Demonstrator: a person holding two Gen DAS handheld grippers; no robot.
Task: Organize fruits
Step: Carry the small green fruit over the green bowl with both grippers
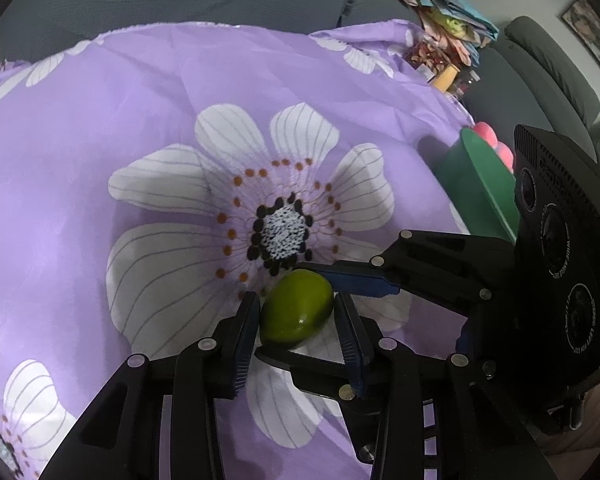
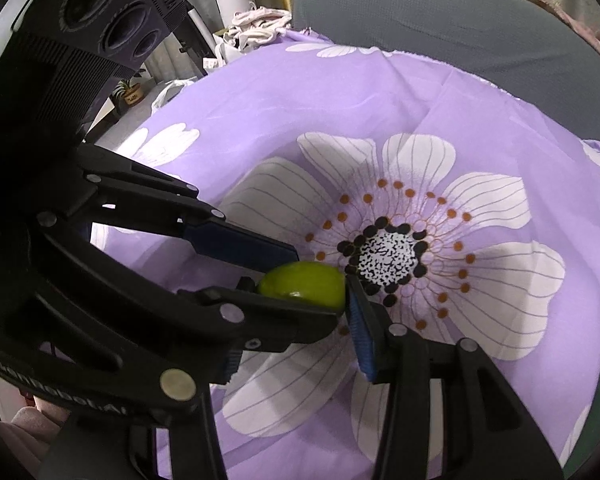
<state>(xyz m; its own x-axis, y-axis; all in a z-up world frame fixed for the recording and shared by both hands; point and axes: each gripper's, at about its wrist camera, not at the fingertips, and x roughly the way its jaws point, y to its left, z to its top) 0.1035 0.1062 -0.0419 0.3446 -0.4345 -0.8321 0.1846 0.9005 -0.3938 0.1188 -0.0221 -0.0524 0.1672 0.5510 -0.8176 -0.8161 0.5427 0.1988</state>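
A green oval fruit (image 1: 297,309) sits between the fingers of my left gripper (image 1: 296,304), whose pads press both its sides, just above the purple flowered cloth (image 1: 140,128). My right gripper (image 1: 300,304) comes in from the right; one blue pad lies along the fruit's top and the other finger passes under it. In the right wrist view the same fruit (image 2: 304,285) sits between my right gripper's (image 2: 300,284) fingers, with the left gripper's blue pad above it. Which gripper bears the fruit is unclear.
A green bowl (image 1: 476,184) with pink fruits (image 1: 496,144) stands at the cloth's right edge. A pile of clutter (image 1: 444,32) lies at the far right. A grey sofa (image 2: 440,20) runs behind the cloth.
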